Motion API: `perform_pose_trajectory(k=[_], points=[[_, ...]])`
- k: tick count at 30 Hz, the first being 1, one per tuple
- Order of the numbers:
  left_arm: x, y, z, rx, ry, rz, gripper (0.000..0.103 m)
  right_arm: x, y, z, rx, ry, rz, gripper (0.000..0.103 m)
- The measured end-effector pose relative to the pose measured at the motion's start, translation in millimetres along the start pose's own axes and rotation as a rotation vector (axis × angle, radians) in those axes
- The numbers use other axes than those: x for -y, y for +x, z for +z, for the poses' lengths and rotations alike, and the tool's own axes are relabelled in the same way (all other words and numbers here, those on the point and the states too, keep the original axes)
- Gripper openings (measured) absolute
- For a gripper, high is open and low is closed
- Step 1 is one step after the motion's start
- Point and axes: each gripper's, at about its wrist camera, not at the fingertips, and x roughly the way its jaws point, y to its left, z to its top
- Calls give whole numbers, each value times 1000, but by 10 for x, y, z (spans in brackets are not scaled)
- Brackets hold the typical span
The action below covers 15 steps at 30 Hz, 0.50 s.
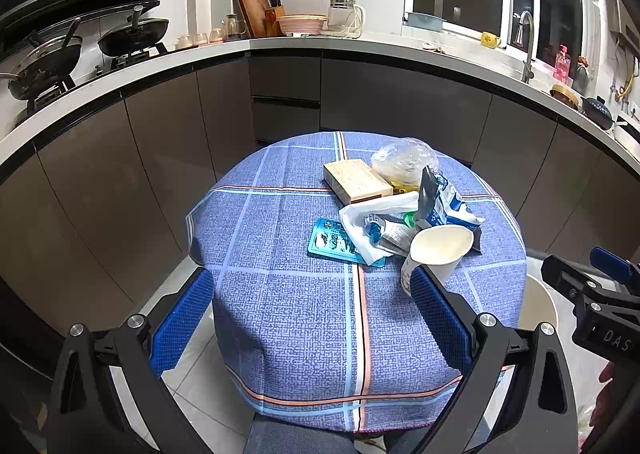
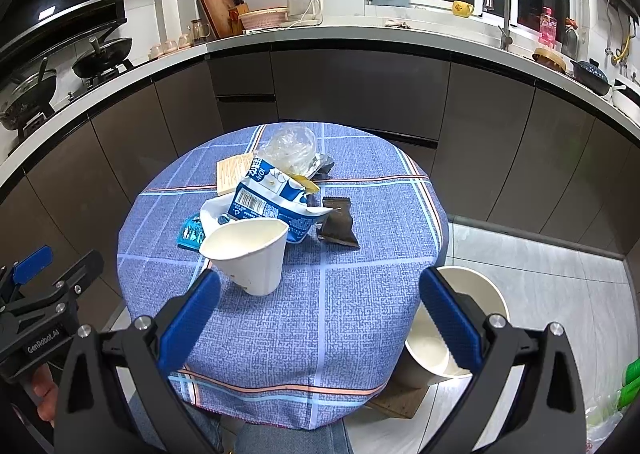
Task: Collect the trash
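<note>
Trash sits heaped on the far right half of the round worktop (image 1: pixel 280 314), which is draped in a blue checked cloth. Nearest is a white paper cup (image 2: pixel 248 254), dented at the rim and tipped on its side with its mouth toward the cameras. Just behind it leans a crumpled blue-and-white pouch (image 2: pixel 272 197) with a barcode showing. A dark brown wrapper (image 2: pixel 338 223) lies flat to its right. Left of the pile, a teal blister pack (image 1: pixel 334 242) pokes out from under a white wrapper (image 1: pixel 368 221), and a squeezed tube (image 1: pixel 390 232) lies across that wrapper. At the far edge sit a tan box (image 1: pixel 356 179) and a clear plastic bag (image 1: pixel 404 159).

The near and left parts of the cloth are bare. A white bin (image 2: pixel 452 334) stands on the floor just off the worktop's near right edge.

Left hand-held gripper (image 1: pixel 312 318) hovers over the near edge, jaws wide apart, nothing between them. Right hand-held gripper (image 2: pixel 320 314) likewise gapes wide, empty, its left finger near the cup.
</note>
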Motion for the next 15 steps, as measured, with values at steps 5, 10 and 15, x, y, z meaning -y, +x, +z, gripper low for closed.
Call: perform_pose_trajectory(k=[5, 10, 15], points=[[0, -1, 1, 1, 0, 0, 95, 1, -10, 1, 3, 2, 1, 100], [3, -9, 8, 0, -1, -1, 95, 9, -4, -3, 5, 5, 2, 100], [7, -21, 11, 0, -3, -3, 95, 9, -10, -1, 6, 4, 2, 100]])
